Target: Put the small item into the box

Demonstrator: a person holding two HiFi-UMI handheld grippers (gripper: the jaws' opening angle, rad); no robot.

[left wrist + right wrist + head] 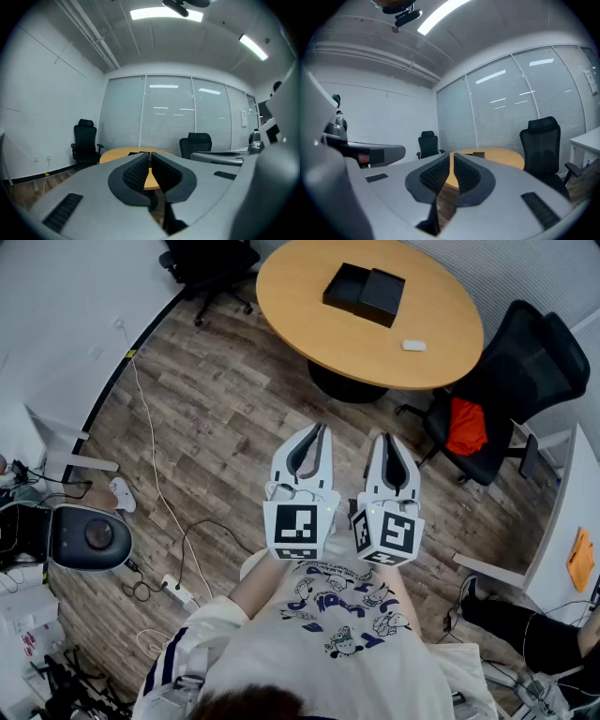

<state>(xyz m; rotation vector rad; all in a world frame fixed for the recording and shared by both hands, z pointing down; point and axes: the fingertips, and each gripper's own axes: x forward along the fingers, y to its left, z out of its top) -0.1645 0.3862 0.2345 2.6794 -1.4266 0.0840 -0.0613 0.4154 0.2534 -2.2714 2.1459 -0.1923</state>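
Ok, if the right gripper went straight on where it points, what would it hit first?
Probably the table: the right gripper aims at its near edge, with only floor between. Height is unclear, so it might pass over.

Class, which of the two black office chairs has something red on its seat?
The chair right of the round table: a red bundle lies on its seat. The chair at the head view's top edge shows none.
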